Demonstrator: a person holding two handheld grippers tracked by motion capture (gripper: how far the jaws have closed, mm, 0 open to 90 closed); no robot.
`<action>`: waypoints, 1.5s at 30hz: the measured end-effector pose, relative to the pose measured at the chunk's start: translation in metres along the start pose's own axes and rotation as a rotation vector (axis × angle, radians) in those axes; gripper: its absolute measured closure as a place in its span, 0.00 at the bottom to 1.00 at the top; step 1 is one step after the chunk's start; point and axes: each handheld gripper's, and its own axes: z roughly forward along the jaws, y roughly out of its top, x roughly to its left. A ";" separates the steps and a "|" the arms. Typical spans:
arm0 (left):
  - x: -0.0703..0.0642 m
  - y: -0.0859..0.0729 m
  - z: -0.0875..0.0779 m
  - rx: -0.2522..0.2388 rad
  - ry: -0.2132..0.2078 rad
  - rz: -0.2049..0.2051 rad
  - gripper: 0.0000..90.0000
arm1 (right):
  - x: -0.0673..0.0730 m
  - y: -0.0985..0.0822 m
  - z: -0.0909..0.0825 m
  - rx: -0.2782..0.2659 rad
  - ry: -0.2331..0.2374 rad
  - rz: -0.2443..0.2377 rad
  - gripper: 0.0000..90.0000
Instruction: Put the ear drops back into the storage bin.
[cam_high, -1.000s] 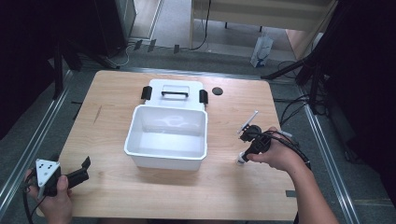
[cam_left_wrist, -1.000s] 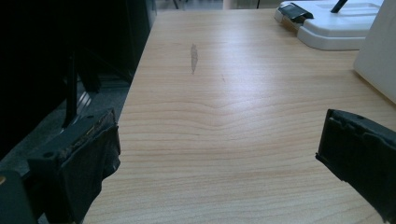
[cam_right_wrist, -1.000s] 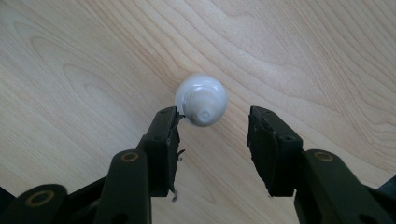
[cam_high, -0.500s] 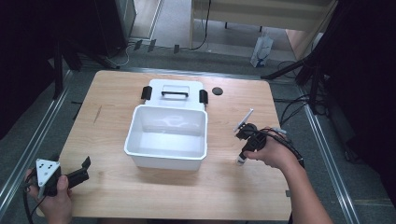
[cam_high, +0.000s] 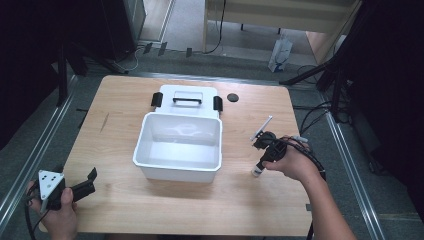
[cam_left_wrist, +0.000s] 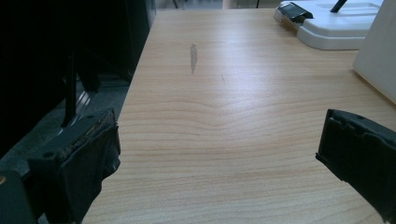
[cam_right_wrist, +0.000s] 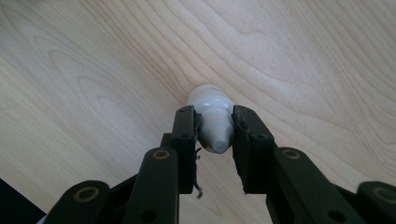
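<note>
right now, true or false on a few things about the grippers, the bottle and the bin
1. The right gripper is shut on the small white bottle. True.
2. The left gripper holds the lid. False: its jaws are open with nothing between them.
3. The white bin is full of bottles. False: it looks empty.
4. The lid lies on the table behind the bin. True.

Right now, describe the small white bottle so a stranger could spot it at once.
Start at the open white plastic bin in the middle of the light wooden table, then look to its right. There the right gripper is shut on a small white bottle standing on the wood, the only white thing pinched between black jaws.
</note>
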 end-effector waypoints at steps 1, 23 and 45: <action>0.000 0.000 0.000 0.000 0.000 0.000 0.00 | 0.001 0.000 -0.002 -0.006 0.000 0.004 0.80; 0.000 0.000 0.001 0.005 0.000 -0.004 0.00 | 0.013 0.029 -0.059 -0.093 -0.047 -0.046 0.80; 0.000 0.001 0.002 0.003 -0.004 -0.009 0.00 | 0.042 0.077 -0.111 -0.148 -0.049 -0.092 0.80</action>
